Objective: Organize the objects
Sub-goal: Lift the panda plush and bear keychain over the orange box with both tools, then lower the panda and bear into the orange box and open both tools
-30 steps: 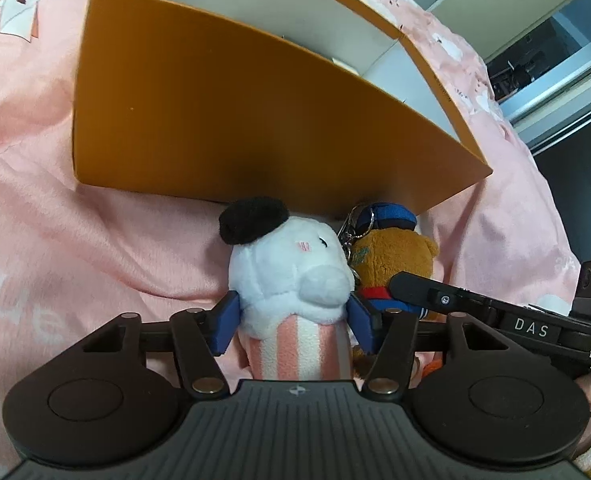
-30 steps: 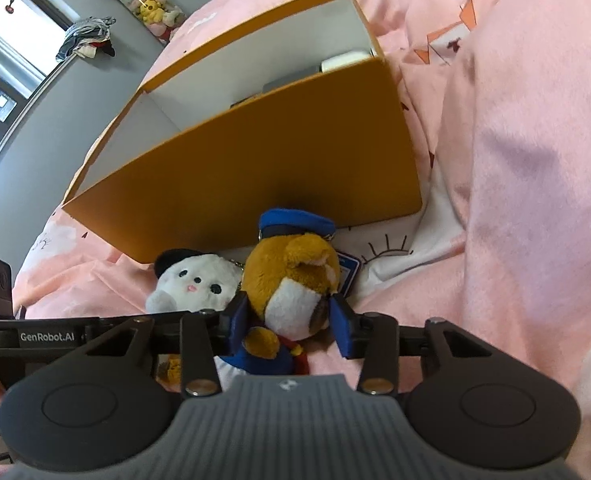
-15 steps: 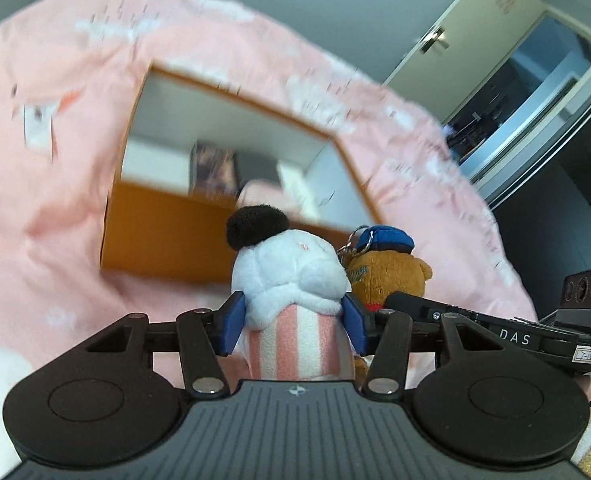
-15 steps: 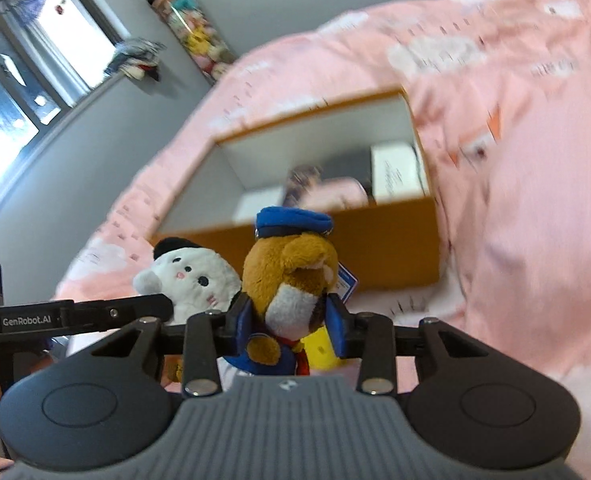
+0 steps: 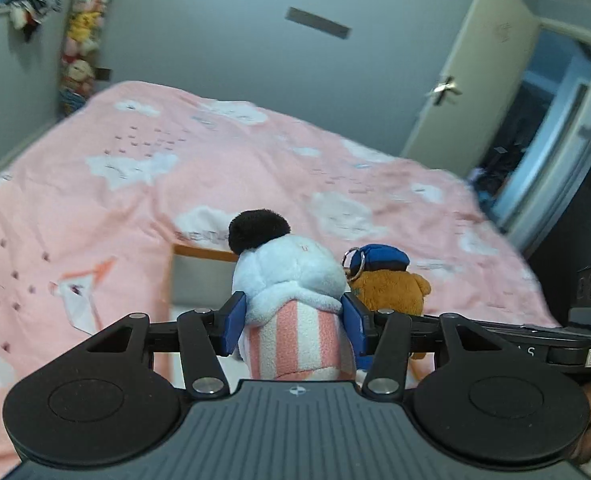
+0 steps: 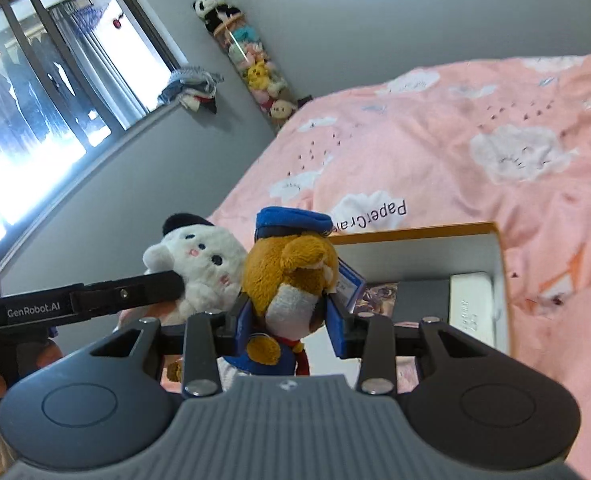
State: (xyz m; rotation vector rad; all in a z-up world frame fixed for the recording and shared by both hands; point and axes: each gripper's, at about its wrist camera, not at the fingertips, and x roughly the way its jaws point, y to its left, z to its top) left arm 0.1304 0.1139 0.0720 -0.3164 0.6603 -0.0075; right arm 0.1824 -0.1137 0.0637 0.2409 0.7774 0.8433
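While the left gripper [image 5: 293,330] pinches the white plush [image 5: 291,280], the right gripper [image 6: 291,326] pinches the brown bear plush [image 6: 291,276] beside it, both toys above the orange box [image 6: 501,280] on the pink bedspread [image 6: 475,140].

Daylight floods in from the window [image 6: 47,120] at the upper left of the right wrist view, where the panes burn out to plain white glare, and the grey wall beside it falls off to a dim, flat tone. The pink bedspread [image 5: 255,168] is evenly lit with only soft shadows — in the left wrist view it and the door [image 5: 475,80] beyond it are smeared with blur. Both views bow strongly towards the edges, bending the window frame and darkening the corners.
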